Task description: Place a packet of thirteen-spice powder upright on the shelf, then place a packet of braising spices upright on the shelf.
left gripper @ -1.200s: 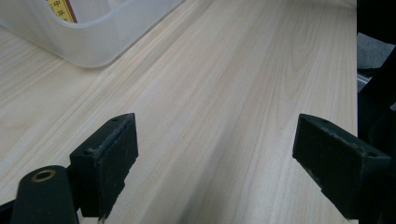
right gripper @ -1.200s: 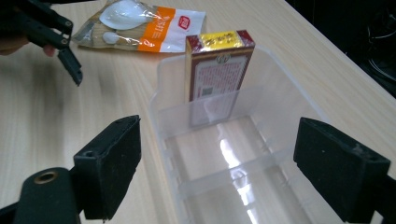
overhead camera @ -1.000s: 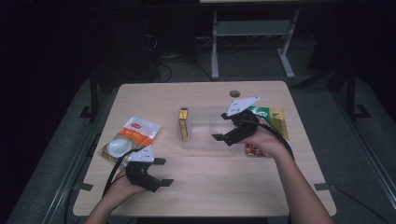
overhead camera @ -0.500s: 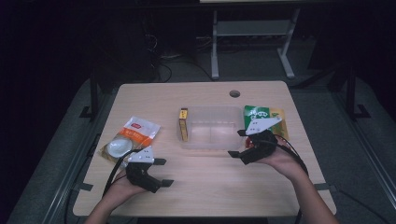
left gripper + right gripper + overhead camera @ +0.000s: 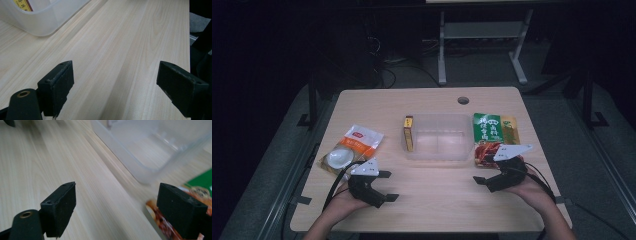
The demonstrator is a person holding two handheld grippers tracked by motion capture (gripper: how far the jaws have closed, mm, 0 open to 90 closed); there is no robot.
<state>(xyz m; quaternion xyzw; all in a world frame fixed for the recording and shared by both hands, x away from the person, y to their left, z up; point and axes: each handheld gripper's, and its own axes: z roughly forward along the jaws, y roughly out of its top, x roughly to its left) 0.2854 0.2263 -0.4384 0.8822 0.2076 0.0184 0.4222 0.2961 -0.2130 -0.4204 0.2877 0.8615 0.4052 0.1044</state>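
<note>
Currently, by item:
Table: light wood, seen from above.
Left gripper: near-left on the table, jaws spread wide with only bare wood between them.
Right gripper: near-right, jaws wide apart, holding nothing; its far jaw sits over the near edge of the green snack packet.
Clear plastic tub: middle of the table, between the packets.
Yellow box: standing on edge inside the tub's left end.
Orange-and-white packet: left side, just beyond the left gripper.
Green snack packet: right of the tub, lying flat.
</note>
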